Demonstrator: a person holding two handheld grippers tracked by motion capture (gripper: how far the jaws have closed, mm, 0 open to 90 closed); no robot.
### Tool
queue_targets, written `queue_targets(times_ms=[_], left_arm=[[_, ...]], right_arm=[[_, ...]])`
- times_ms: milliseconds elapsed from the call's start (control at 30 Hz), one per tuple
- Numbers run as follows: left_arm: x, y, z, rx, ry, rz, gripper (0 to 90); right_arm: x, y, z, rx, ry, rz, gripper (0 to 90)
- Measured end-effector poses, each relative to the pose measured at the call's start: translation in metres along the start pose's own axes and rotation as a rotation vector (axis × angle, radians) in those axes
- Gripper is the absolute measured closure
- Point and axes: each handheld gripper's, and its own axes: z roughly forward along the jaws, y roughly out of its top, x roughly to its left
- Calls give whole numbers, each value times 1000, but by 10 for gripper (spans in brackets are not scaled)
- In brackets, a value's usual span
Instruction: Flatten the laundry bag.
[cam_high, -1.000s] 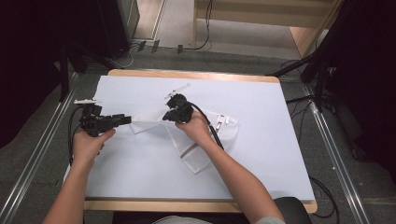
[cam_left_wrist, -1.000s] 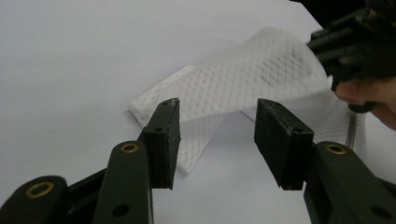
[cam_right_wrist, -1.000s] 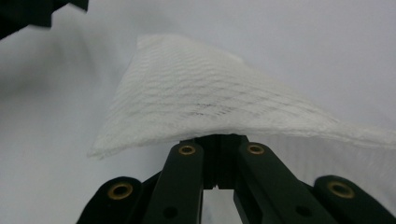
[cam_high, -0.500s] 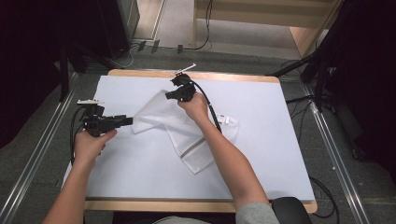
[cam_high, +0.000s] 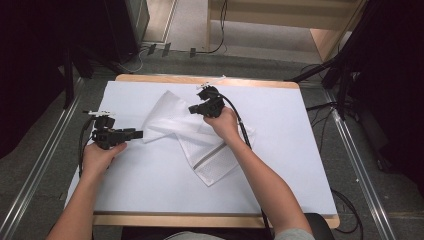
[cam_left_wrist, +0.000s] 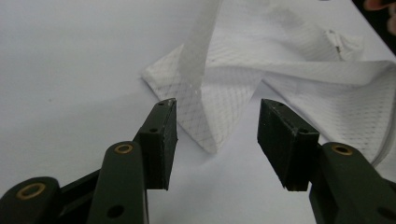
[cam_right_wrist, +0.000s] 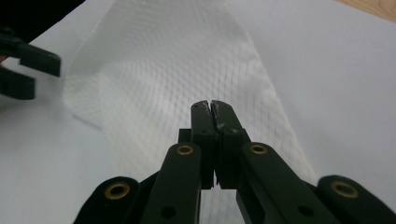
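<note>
A white mesh bag (cam_high: 212, 155) with a zipper lies crumpled in the middle of the white-covered table (cam_high: 300, 150). My right gripper (cam_high: 195, 109) is shut on a fold of the mesh (cam_right_wrist: 163, 56) and holds it raised toward the far edge; the right gripper view has its jaws (cam_right_wrist: 211, 105) pinched together on the fabric. My left gripper (cam_high: 139, 133) is at the bag's left corner. Its jaws (cam_left_wrist: 215, 140) have just been opening. The mesh corner (cam_left_wrist: 205, 126) hangs between the pads without touching them.
The wooden table edge (cam_high: 210, 79) runs along the far side, just beyond the right gripper. Cables trail from both grippers along the forearms. Metal rails (cam_high: 35, 180) flank the table on the floor. Bare white sheet stretches to the right and near side.
The right gripper has carried its fold of mesh toward the far edge and slightly right, spreading the bag's left part. The left hand has stayed at the bag's corner.
</note>
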Motion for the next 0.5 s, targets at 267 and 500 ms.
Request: queue_targets(times_ms=[267, 500], left_arm=[[0, 0, 23, 66, 8, 24, 585], [-4, 11, 23, 85, -36, -5, 900]], right_arm=[[28, -25, -35, -4, 13, -73, 900], [51, -73, -58, -9, 47, -100, 881]])
